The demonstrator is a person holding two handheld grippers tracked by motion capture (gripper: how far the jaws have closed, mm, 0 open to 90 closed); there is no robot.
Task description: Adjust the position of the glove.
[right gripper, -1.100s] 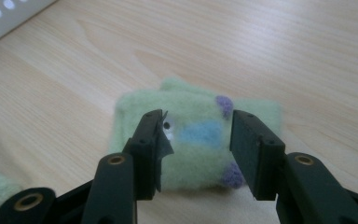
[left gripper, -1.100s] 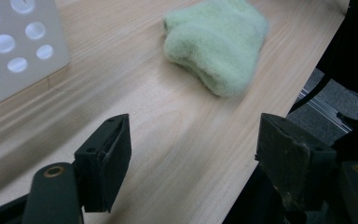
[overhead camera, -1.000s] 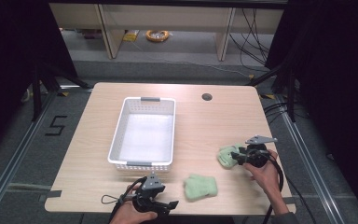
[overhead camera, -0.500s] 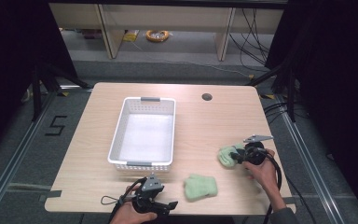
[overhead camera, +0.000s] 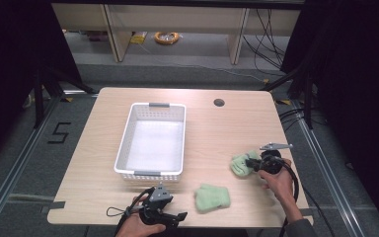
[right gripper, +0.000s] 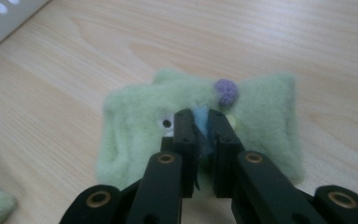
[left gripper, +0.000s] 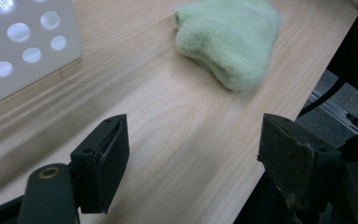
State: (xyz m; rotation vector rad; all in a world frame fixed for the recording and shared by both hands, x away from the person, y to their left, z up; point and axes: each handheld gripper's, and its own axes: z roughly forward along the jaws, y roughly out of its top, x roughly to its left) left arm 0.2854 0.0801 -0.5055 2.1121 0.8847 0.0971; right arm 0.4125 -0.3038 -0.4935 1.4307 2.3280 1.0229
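A pale green fuzzy cloth toy (right gripper: pixel 135 126) with a purple pompom (right gripper: pixel 225 90) and a white eye lies on the wooden table (overhead camera: pixel 217 128) at the right. My right gripper (right gripper: pixel 202 119) is shut on its middle, with a bit of blue fabric pinched between the jaws. From above, this gripper (overhead camera: pixel 251 163) sits at the toy's (overhead camera: pixel 238 165) right side. A second green fuzzy piece (overhead camera: pixel 212 197) lies near the front edge. My left gripper (overhead camera: pixel 170 215) rests open just left of it, and in its own view the fuzzy piece (left gripper: pixel 228 37) lies ahead of the open gripper (left gripper: pixel 193 135).
A white perforated basket (overhead camera: pixel 123 143) stands in the middle of the table, its wall (left gripper: pixel 23 42) close to my left gripper. A round cable hole (overhead camera: pixel 219 102) is at the back. The table's front edge is right by the left gripper.
My right gripper, still holding the green toy, has edged very slightly left. The left gripper and the other green piece have not moved.
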